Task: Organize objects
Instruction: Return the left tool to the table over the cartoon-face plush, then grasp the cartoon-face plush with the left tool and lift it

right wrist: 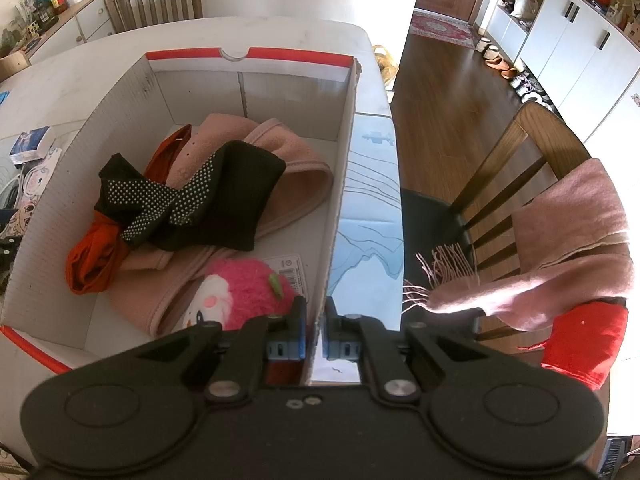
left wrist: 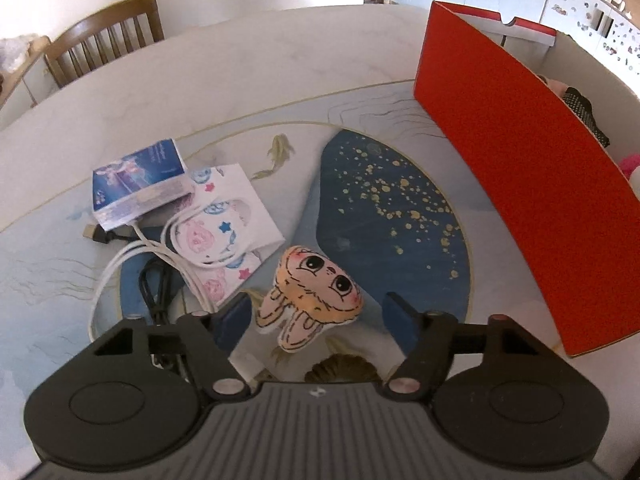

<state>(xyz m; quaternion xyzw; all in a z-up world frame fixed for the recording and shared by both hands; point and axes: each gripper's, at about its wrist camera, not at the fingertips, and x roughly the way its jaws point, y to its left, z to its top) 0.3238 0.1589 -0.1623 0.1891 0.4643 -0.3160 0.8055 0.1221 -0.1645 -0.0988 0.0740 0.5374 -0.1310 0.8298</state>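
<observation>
While the left tool hangs over the worktop with its jaws partly apart, a small plush rabbit lies flat between them, near the worktop's near edge. Neither blue pad touches the toy; a gap shows on both sides, so nothing is gripped.

Toward the left edge of the worktop sits a loose heap: a blue printed box rests partly on a white patterned pouch, a white cable loops out from under the box, and a black cable curls just beside it, close to the left finger. A wooden chair stands beyond the far left corner.

Along the right edge of the worktop stands a cardboard box, red outside and white inside. Seen from the right wrist, the right tool has its jaws nearly closed on the box's right wall, one pad inside and one outside, pinching the cardboard near the near corner.

Inside the box lie a pink cloth toward the far wall, a black studded piece draped over it, an orange garment by the left wall, and a fuzzy pink toy in the near right corner, just beside the inner pad. A second chair stands off the worktop's right edge with a pink scarf over its back.
</observation>
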